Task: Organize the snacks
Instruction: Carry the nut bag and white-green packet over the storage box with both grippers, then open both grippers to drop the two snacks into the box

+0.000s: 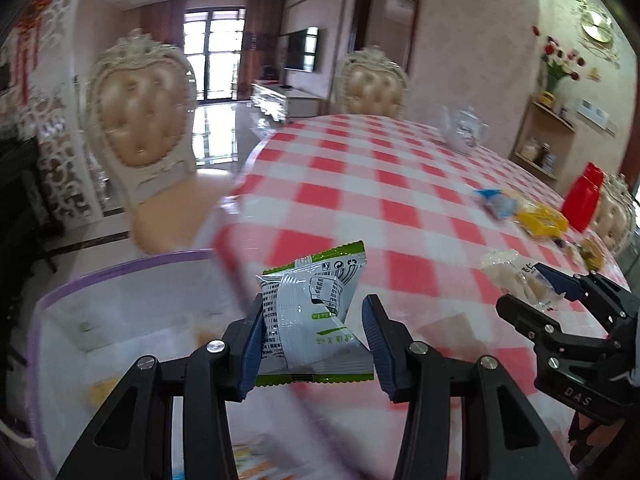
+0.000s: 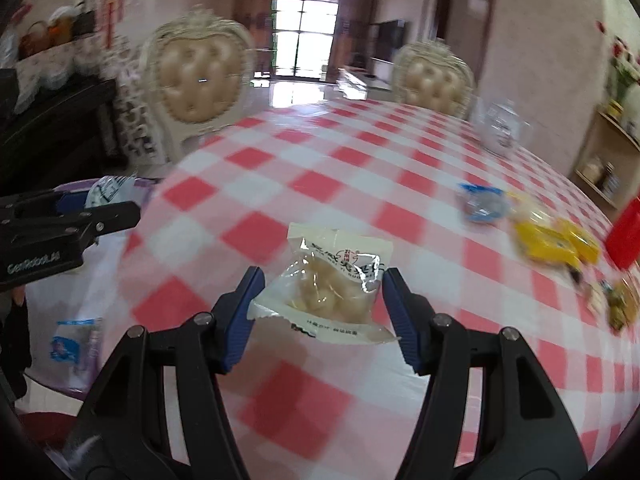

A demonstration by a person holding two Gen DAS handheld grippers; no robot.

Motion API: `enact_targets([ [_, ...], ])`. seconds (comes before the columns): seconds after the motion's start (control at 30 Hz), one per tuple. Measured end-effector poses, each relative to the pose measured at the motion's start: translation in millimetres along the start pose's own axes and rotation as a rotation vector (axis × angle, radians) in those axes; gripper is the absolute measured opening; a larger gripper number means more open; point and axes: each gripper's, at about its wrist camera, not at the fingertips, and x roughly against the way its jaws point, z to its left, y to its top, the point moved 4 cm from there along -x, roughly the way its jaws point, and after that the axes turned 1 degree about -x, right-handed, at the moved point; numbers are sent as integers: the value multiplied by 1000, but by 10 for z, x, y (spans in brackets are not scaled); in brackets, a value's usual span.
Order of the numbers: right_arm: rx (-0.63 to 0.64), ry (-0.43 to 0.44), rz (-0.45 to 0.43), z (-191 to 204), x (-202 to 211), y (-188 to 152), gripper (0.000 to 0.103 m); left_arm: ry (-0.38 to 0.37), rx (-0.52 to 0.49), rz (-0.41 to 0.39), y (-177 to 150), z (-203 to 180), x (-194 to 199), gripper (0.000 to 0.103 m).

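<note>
In the left wrist view my left gripper (image 1: 312, 344) is shut on a green-and-white snack packet (image 1: 316, 304), both blue pads pressing its sides. It hangs beside the purple-rimmed translucent bin (image 1: 132, 266) at the table's left edge. My right gripper (image 2: 324, 312) is shut on a clear packet of pale round pieces (image 2: 332, 288) above the red-checked tablecloth (image 2: 280, 184). Each view shows the other hand: the right gripper (image 1: 536, 296) with its clear packet (image 1: 512, 276) at the right, and the left gripper (image 2: 100, 202) over the bin (image 2: 48, 304).
Loose snacks lie on the table's far right: a blue packet (image 1: 494, 202), a yellow packet (image 1: 540, 218), a red container (image 1: 582, 196). A white teapot (image 1: 466, 128) stands at the back. Two padded chairs (image 1: 140, 116) flank the table. Inside the bin lies a blue packet (image 2: 68, 346).
</note>
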Motion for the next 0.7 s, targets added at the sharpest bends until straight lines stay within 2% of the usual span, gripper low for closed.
enact_targets([
  [0.17, 57, 85, 4, 496, -71, 76, 64, 57, 34, 0, -95, 448, 106, 48],
  [0.43, 102, 306, 39, 1261, -99, 81, 65, 162, 57, 21, -195, 1040, 193, 48],
  [0.63, 152, 478, 90, 1737, -103, -36, 66, 284, 54, 63, -226, 1371, 182, 49],
  [0.67, 159, 513, 105, 1801, -114, -58, 66, 328, 47, 92, -240, 1423, 158, 50],
  [0.7, 166, 553, 122, 1856, -123, -87, 67, 365, 45, 112, -245, 1455, 137, 57],
])
